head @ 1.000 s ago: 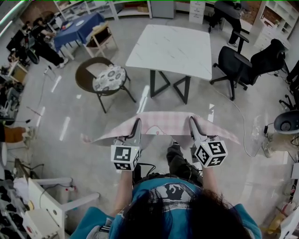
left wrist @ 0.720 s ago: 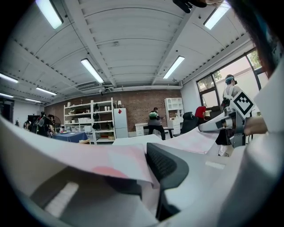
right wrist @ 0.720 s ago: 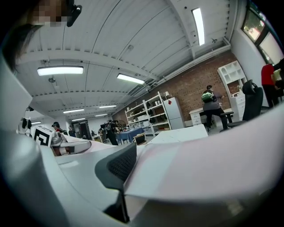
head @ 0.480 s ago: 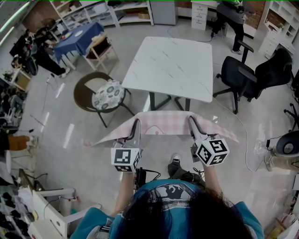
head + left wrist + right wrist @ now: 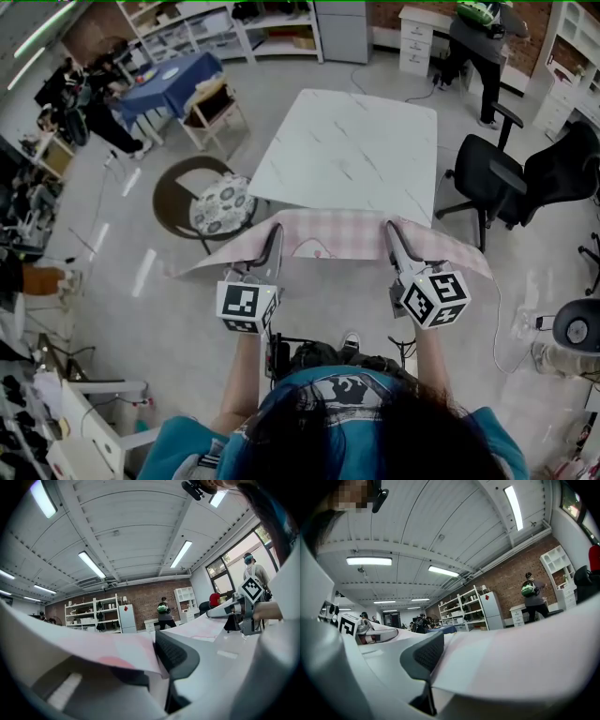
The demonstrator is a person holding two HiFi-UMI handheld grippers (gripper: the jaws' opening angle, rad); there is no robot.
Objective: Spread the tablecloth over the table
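1. Head view looked down on a pale grey floor (image 5: 169,309) of a large workroom, with shelving along the far wall.
2. A white marble-patterned table (image 5: 356,141) on dark legs stood ahead of the person, its top bare.
3. The tablecloth (image 5: 342,234), pink-and-white checked, was held up in the air between the person and the table. It was stretched flat between the two grippers. Its far edge overlapped the table's near edge in this view, and whether the two touched could not be told. Both ends of the cloth ran past the grippers, drooping to the left and to the right.
4. A black office chair (image 5: 487,173) stood just right of the table, and a round dark chair with a patterned cushion (image 5: 220,202) stood near the table's left corner.
5. A blue-covered table (image 5: 173,75) stood well apart at the far left.
6. The left gripper (image 5: 274,232) pointed level at the table, its jaws pinching the cloth's near edge; the left gripper view showed the cloth clamped against the dark ribbed pad.
7. The right gripper (image 5: 392,230) lay parallel to the left one. Its jaws likewise nipped the cloth's near edge, as the right gripper view showed.
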